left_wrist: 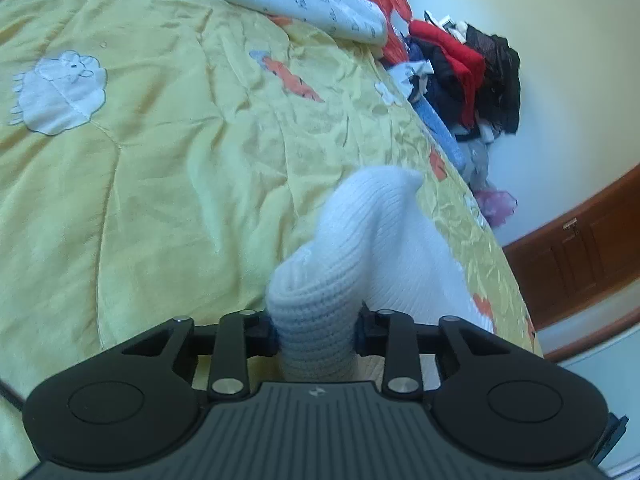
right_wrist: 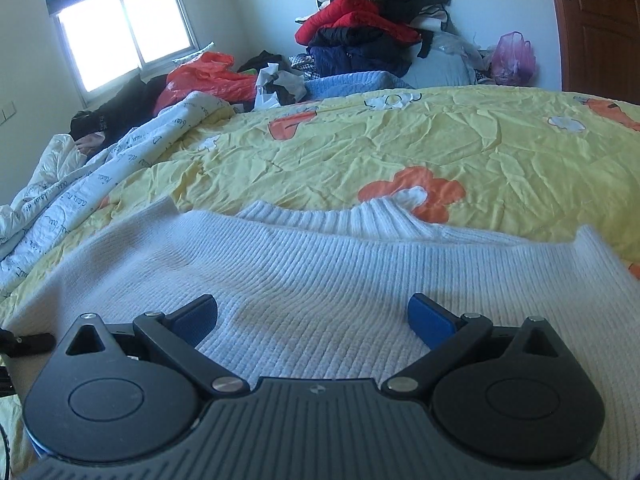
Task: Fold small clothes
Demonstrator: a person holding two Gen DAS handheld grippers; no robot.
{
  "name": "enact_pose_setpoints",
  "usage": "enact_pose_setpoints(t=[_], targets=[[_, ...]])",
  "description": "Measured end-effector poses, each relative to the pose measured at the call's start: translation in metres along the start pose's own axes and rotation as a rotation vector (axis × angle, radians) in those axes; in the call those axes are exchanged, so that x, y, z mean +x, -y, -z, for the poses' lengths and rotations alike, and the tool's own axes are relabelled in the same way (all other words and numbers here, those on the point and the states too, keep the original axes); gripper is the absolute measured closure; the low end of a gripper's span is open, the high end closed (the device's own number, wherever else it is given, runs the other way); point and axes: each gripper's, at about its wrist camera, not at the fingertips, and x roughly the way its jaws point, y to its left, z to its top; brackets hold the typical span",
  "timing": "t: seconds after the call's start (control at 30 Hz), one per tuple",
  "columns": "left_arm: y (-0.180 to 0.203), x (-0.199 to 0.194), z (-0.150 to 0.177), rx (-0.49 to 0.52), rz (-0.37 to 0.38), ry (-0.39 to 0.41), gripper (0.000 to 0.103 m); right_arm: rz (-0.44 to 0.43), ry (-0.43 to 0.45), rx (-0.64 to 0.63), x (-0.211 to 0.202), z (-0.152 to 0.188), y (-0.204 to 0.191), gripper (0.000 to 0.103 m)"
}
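Sweater (right_wrist: pixel 320 264) flat on quilt (right_wrist: pixel 400 152), collar far side; left gripper (left_wrist: pixel 314 330) pinches bunched fold (quilt beyond bare), right gripper (right_wrist: pixel 312 320) wide.

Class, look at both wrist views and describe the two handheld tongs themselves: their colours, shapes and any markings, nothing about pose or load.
Both look alike. The left tongs and right tongs each have a dark grey ribbed body with a small pale logo, flanked by two black rounded housings with circular recesses. Black link arms pivot on silver pins. The right tongs' pads are blue. No sleeve or hand shows.
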Motion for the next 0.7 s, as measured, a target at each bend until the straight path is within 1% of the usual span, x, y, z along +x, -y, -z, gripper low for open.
enact_pose_setpoints(t=[0.07,0.1,0.13,0.17,0.2,0.23,0.27,0.33,0.4,0.43,0.47,0.5,0.53,0.6,0.63,0.7], targets=[[0.015,-0.008,0.004,0.075,-0.036,0.038,0.074,0.0,-0.001,0.001,0.0,0.0,0.0,0.002],[0.03,-0.013,0.007,0.139,-0.051,0.065,0.075,-0.001,-0.004,0.002,0.0,-0.001,0.0,0.002],[0.046,-0.02,0.011,0.212,-0.052,0.095,0.075,-0.003,-0.008,0.009,0.0,-0.002,0.001,0.003],[0.063,-0.027,0.016,0.291,-0.029,0.124,0.075,-0.003,-0.013,0.026,-0.002,-0.004,0.002,0.007],[0.084,-0.034,0.025,0.39,0.007,0.151,0.075,-0.006,-0.01,0.064,-0.008,-0.009,0.006,0.009],[0.106,-0.04,0.038,0.498,0.034,0.168,0.075,-0.032,-0.004,0.113,-0.015,-0.013,0.011,0.008],[0.131,-0.045,0.055,0.622,0.058,0.185,0.075,-0.083,0.005,0.172,-0.022,-0.017,0.019,0.008],[0.162,-0.047,0.089,0.794,0.115,0.188,0.075,-0.212,-0.001,0.292,-0.035,-0.026,0.04,0.007],[0.181,-0.04,0.129,0.961,0.16,0.155,0.075,-0.337,-0.054,0.418,-0.04,-0.031,0.066,0.006],[0.184,-0.034,0.146,1.027,0.169,0.128,0.075,-0.384,-0.077,0.493,-0.043,-0.029,0.082,0.006],[0.184,-0.026,0.163,1.078,0.173,0.083,0.075,-0.406,-0.092,0.556,-0.045,-0.025,0.096,0.006],[0.183,-0.02,0.175,1.107,0.168,0.044,0.075,-0.423,-0.107,0.604,-0.048,-0.019,0.106,0.006],[0.178,-0.016,0.185,1.133,0.163,0.028,0.075,-0.448,-0.115,0.629,-0.051,-0.012,0.115,0.009],[0.172,-0.02,0.202,1.23,0.148,0.1,0.075,-0.467,-0.119,0.619,-0.058,-0.004,0.119,0.01],[0.17,-0.021,0.203,1.254,0.146,0.112,0.075,-0.469,-0.123,0.603,-0.06,-0.002,0.117,0.009],[0.166,-0.023,0.198,1.253,0.153,0.106,0.075,-0.462,-0.142,0.566,-0.061,-0.005,0.11,0.007]])
